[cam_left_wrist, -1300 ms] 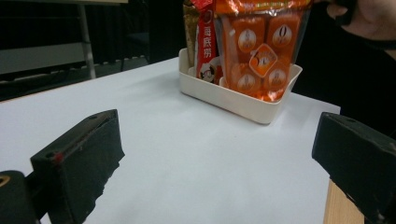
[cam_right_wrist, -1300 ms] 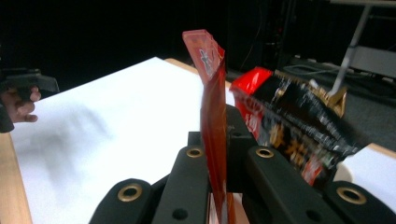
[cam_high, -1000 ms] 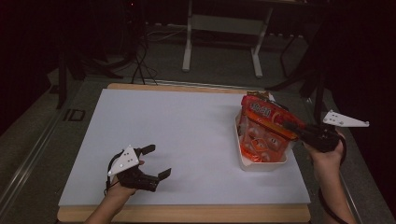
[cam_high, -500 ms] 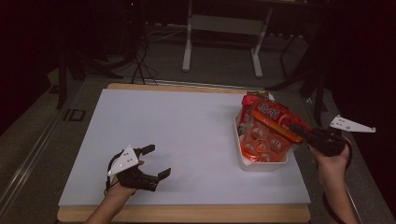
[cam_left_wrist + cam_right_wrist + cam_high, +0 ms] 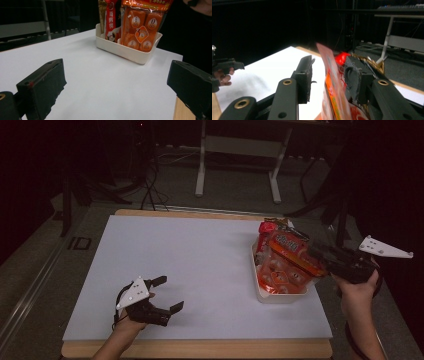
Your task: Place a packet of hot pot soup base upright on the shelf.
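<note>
A white tray (image 5: 280, 297) at the table's right edge holds snack packets. A big orange packet (image 5: 290, 252) of several small wrapped pieces leans out of it toward my right gripper (image 5: 314, 252). In the right gripper view the packet's top edge (image 5: 332, 82) stands between the jaws, against the right one, with a gap to the left one, so the gripper (image 5: 329, 67) is open. My left gripper (image 5: 171, 293) rests near the front left of the table, open and empty. Its view (image 5: 117, 82) faces the tray (image 5: 125, 51), the orange packet (image 5: 140, 30) and a red packet (image 5: 110, 20).
The white table top (image 5: 200, 260) is bare between the two grippers, with a wooden border at the front. A metal stand (image 5: 235, 145) and cables sit on the dark floor behind. The other hand (image 5: 222, 72) appears far off in the right gripper view.
The right gripper has drawn back to the right, and the orange packet has tipped over that way with it. The left gripper has stayed put.
</note>
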The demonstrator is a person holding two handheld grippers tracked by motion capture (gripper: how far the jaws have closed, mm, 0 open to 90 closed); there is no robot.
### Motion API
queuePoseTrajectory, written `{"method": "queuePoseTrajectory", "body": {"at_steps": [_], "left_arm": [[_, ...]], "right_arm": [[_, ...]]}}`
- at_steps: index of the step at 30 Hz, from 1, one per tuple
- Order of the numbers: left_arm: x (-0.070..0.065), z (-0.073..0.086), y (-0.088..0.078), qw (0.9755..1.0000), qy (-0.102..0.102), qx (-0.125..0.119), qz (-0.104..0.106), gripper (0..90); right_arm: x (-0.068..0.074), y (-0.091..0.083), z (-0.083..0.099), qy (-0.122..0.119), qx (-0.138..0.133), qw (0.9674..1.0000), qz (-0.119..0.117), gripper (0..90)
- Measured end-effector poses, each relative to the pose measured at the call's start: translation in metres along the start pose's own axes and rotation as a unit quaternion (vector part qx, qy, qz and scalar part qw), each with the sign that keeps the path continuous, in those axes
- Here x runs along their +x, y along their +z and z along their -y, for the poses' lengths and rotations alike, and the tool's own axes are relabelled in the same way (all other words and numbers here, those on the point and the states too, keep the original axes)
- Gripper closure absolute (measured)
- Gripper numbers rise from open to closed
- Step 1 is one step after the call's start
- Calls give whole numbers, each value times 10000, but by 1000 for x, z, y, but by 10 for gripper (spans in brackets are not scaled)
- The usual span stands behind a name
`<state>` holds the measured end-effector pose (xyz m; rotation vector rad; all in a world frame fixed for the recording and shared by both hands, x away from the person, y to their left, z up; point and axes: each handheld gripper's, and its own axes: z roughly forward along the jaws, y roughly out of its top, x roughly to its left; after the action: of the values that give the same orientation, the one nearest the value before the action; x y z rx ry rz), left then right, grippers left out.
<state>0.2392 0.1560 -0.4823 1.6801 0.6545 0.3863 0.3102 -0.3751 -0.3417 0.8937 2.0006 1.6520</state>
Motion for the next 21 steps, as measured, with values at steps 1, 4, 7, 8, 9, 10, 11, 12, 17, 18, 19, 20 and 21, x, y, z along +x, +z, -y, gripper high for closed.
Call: {"method": "queuePoseTrajectory", "body": {"at_steps": [1, 4, 7, 8, 9, 10, 11, 12, 17, 18, 19, 20, 21], "left_arm": [[0, 0, 0, 10000, -2, -2, 1, 23], [0, 0, -1, 10000, 17, 2, -10, 23], [-1, -1, -2, 10000, 31, 1, -11, 23], [-1, -1, -2, 10000, 40, 2, -17, 23], [-1, -1, -2, 10000, 41, -1, -21, 23], [-1, -1, -3, 10000, 36, -8, -25, 23], [-1, -1, -3, 10000, 37, -6, -27, 23], [-1, -1, -3, 10000, 40, -11, -24, 23], [-1, 0, -2, 10000, 75, 11, -32, 23], [-2, 0, -2, 10000, 85, 37, -35, 23], [-2, 0, -2, 10000, 85, 37, -35, 23], [-2, 0, -2, 10000, 79, 41, -29, 23], [-2, 1, -2, 10000, 78, 31, -24, 23]], "right_arm": [[3, 0, -3, -23, -26, 10000, 11, 563], [14, 1, -12, -99, -134, 9998, -109, 538], [26, 5, -17, -237, -134, 9996, -102, 489], [29, 6, -18, -239, -130, 9995, -164, 485], [32, 8, -18, -268, -129, 9993, -230, 475], [35, 10, -18, -285, -127, 9991, -283, 464], [38, 13, -17, -288, -132, 9989, -342, 461], [41, 15, -17, -290, -111, 9987, -411, 456], [52, 29, -10, -245, -21, 9975, -656, 380], [57, 36, -6, -249, 21, 9972, -709, 343], [59, 40, -4, -210, 45, 9968, -772, 312], [61, 43, -1, -186, 72, 9964, -823, 285], [63, 46, 1, -161, 91, 9962, -854, 262]]}}
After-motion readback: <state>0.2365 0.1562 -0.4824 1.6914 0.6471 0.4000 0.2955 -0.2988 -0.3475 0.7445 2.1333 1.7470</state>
